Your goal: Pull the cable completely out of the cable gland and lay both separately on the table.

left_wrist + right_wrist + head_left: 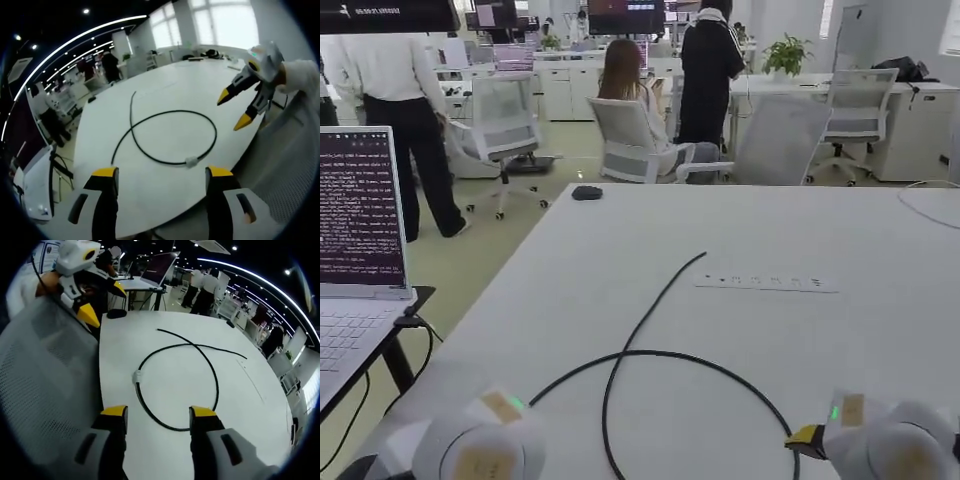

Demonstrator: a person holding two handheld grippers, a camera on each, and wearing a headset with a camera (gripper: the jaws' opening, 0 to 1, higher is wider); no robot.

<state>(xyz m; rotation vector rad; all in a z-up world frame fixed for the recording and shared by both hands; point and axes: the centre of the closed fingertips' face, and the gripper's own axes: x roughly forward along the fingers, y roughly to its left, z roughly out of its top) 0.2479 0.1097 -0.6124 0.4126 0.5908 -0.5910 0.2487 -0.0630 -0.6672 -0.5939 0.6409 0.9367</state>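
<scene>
The black cable [660,352] lies on the white counter [770,230] in 1 wide loop that crosses over itself. The small white cable gland [191,161] sits on that loop, with the cable running in one side and out the other. The gland rests flat on the counter, at the part of the loop closest to the person. The left gripper [162,172] hovers short of the gland, on the person's side of it, its 2 yellow-tipped fingers [105,172] spread wide with nothing between them. The right gripper [158,412] hangs at the gland's other flank, also well apart from it, fingers parted and empty. Neither one touches the gland or the cable. Far from the gland, off to the person's left, an open laptop [360,210] glows beside the counter.
</scene>
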